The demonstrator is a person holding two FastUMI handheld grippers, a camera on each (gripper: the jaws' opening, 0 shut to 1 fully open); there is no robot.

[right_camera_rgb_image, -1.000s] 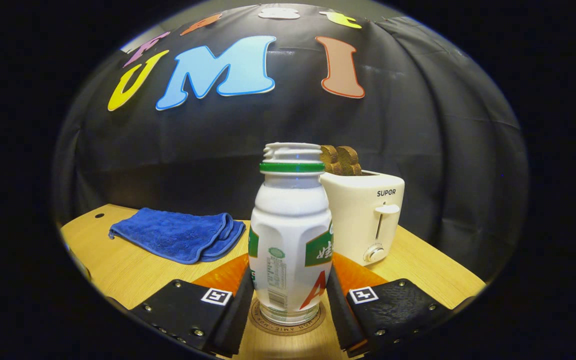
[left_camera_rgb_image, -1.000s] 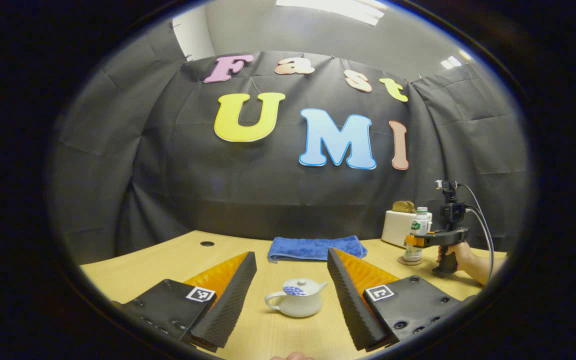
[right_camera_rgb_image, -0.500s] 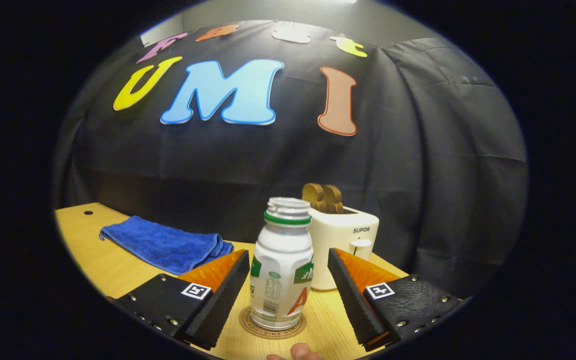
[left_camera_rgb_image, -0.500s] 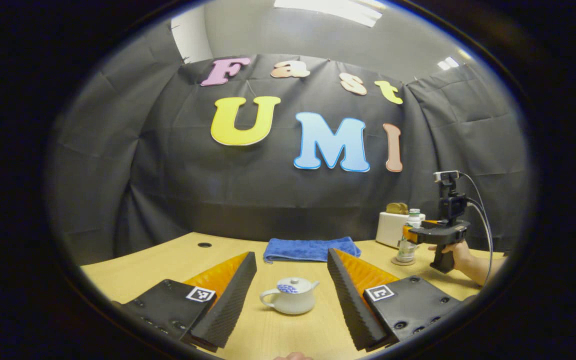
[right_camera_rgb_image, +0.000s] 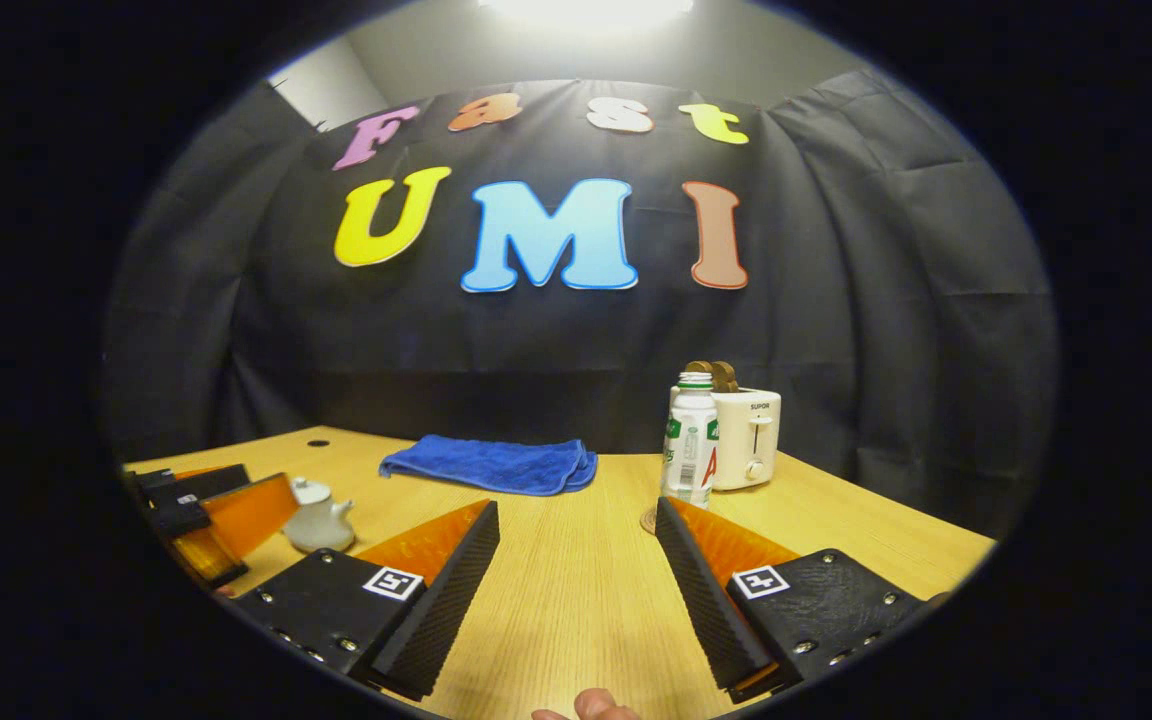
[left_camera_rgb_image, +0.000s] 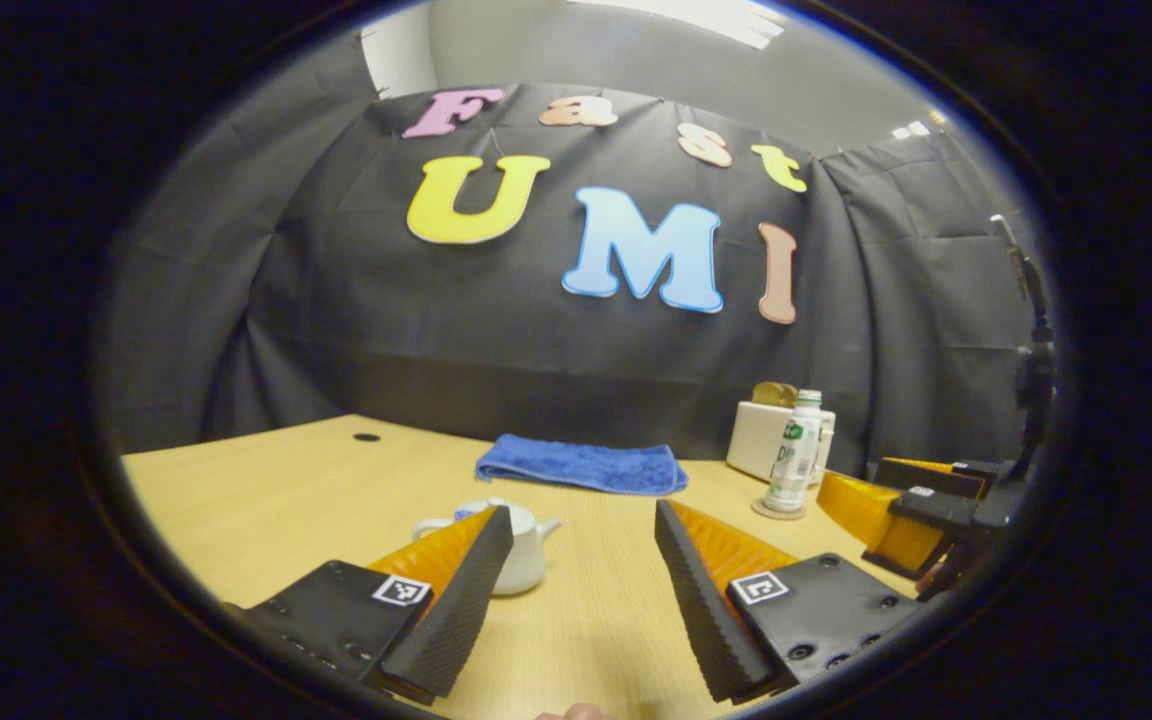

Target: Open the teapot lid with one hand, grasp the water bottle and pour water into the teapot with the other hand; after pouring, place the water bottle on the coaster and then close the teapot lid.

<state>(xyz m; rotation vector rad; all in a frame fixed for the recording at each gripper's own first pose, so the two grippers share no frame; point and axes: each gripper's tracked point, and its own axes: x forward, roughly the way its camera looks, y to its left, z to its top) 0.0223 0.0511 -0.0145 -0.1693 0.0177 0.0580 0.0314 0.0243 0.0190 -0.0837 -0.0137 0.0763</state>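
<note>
A white teapot (left_camera_rgb_image: 526,550) with its lid on stands on the wooden table (left_camera_rgb_image: 586,620), partly behind one finger of my left gripper (left_camera_rgb_image: 582,515), which is open and holds nothing. In the right gripper view the teapot (right_camera_rgb_image: 316,522) sits at the left, beside the left gripper (right_camera_rgb_image: 266,482). The white water bottle (right_camera_rgb_image: 691,450), uncapped, stands upright on a round coaster (right_camera_rgb_image: 648,520). My right gripper (right_camera_rgb_image: 576,508) is open, empty and well back from the bottle. In the left gripper view the bottle (left_camera_rgb_image: 794,450) rests on the coaster (left_camera_rgb_image: 778,511).
A folded blue towel (right_camera_rgb_image: 491,465) lies at the back of the table. Just behind the bottle is a white toaster (right_camera_rgb_image: 748,450) with toast in it. A small hole (left_camera_rgb_image: 367,437) marks the table's far left. The booth's black cloth closes off the back.
My right gripper has opened, let go of the bottle on the coaster and drawn back. My left gripper has also drawn back, and the teapot now sits left of its fingers.
</note>
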